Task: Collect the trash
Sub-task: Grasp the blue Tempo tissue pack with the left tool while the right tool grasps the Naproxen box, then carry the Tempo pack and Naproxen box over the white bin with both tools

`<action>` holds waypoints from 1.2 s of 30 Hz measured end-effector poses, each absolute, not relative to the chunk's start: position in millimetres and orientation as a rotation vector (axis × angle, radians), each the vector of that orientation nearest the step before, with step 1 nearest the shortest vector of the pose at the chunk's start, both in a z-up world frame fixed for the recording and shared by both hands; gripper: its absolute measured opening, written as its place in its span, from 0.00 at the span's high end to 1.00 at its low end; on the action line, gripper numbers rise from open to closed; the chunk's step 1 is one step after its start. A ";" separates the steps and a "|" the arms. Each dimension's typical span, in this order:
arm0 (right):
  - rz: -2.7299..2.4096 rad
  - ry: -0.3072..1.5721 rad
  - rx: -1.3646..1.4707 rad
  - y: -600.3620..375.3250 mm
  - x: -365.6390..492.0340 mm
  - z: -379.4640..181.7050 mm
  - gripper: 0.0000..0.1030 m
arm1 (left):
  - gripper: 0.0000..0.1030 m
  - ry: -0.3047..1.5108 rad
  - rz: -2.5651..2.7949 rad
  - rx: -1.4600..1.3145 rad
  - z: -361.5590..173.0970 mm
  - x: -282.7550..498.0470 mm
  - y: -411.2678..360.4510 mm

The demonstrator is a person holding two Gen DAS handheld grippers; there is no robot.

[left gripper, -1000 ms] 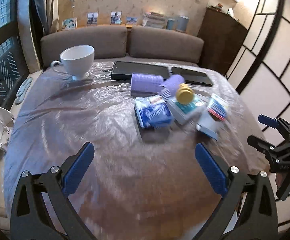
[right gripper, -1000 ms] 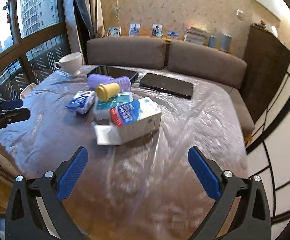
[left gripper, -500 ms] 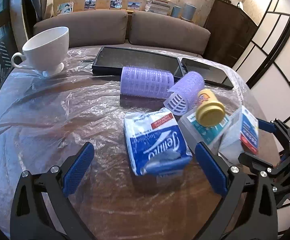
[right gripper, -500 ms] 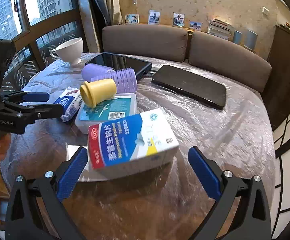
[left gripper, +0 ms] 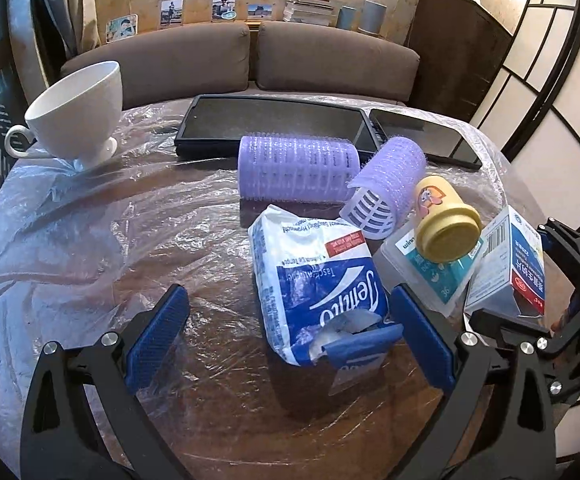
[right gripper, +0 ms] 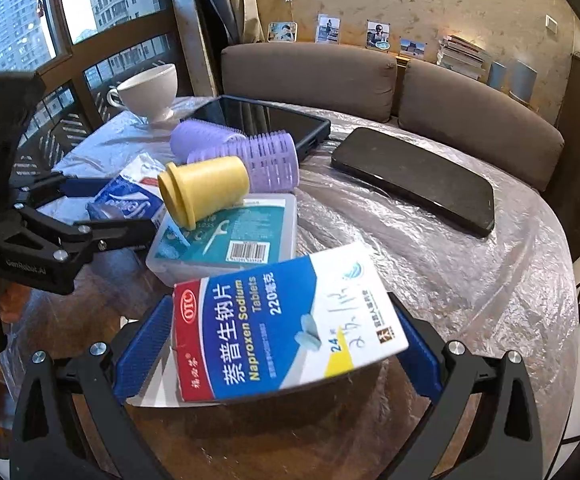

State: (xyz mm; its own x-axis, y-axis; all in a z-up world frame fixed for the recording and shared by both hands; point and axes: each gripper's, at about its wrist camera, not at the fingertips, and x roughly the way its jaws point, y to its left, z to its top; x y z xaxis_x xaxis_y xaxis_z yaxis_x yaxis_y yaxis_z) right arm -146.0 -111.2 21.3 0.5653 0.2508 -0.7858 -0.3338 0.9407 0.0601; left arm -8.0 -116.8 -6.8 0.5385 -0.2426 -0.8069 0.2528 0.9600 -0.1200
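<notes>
A blue and white tissue pack [left gripper: 317, 280] lies on the plastic-covered table, its torn near end between the fingers of my open left gripper [left gripper: 290, 332]. It also shows in the right wrist view [right gripper: 130, 196]. A blue and white Naproxen tablet box [right gripper: 282, 328] lies between the fingers of my open right gripper [right gripper: 278, 348]; whether the pads touch it I cannot tell. The box shows at the right in the left wrist view [left gripper: 509, 268]. A yellow cap-like cup [right gripper: 204, 190] rests on a clear floss-pick box [right gripper: 230, 236].
Two purple hair rollers [left gripper: 297, 168] lie behind the tissue pack. A white teacup [left gripper: 78, 108] stands far left. A black tablet [left gripper: 270, 124] and a dark phone [right gripper: 413, 180] lie at the back. A brown sofa [right gripper: 369, 76] curves behind the table.
Both grippers have moved forward to the pile. The tissue pack now lies between the left fingers and the tablet box between the right fingers. Both stay open.
</notes>
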 end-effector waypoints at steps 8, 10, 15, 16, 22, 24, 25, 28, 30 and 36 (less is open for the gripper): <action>0.321 0.951 -0.097 -109.7 -144.5 17.6 0.19 | 0.29 0.939 -0.332 0.151 -5.9 -13.2 -130.8; 0.314 0.952 -0.081 -111.2 -145.1 18.1 0.20 | 0.37 0.935 -0.350 0.151 -5.0 -13.8 -131.4; 0.303 0.950 -0.052 -112.9 -149.7 19.8 0.20 | 0.40 0.938 -0.359 0.138 -3.9 -12.8 -126.8; 0.303 0.949 -0.053 -112.8 -150.7 20.4 0.20 | 0.40 0.938 -0.361 0.136 -3.6 -12.7 -125.9; 0.299 0.947 -0.072 -109.5 -154.0 21.8 0.20 | 0.20 0.919 -0.319 0.159 -1.7 -9.4 -122.3; 0.295 0.949 -0.064 -110.2 -153.3 21.1 0.20 | 0.20 0.919 -0.327 0.156 -0.6 -5.5 -123.4; 0.295 0.951 -0.058 -110.7 -152.7 20.6 0.20 | 0.20 0.919 -0.329 0.155 -0.6 -3.4 -124.2; 0.291 0.951 -0.050 -112.2 -152.6 20.4 0.20 | 0.20 0.925 -0.322 0.163 -2.6 2.9 -126.3; 0.291 0.950 -0.047 -112.0 -153.1 20.9 0.20 | 0.26 0.929 -0.327 0.156 -3.2 4.8 -126.0; 0.289 0.949 -0.043 -111.9 -155.5 22.1 0.20 | 0.45 0.931 -0.331 0.128 -2.4 2.5 -120.8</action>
State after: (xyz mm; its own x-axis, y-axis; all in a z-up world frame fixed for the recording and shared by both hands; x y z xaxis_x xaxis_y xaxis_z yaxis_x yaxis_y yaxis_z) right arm -155.5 -111.9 22.1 0.5469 0.2248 -0.8064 -0.2620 0.9608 0.0902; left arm 2.5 -120.8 -2.4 0.5509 -0.2240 -0.8040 0.3339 0.9420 -0.0337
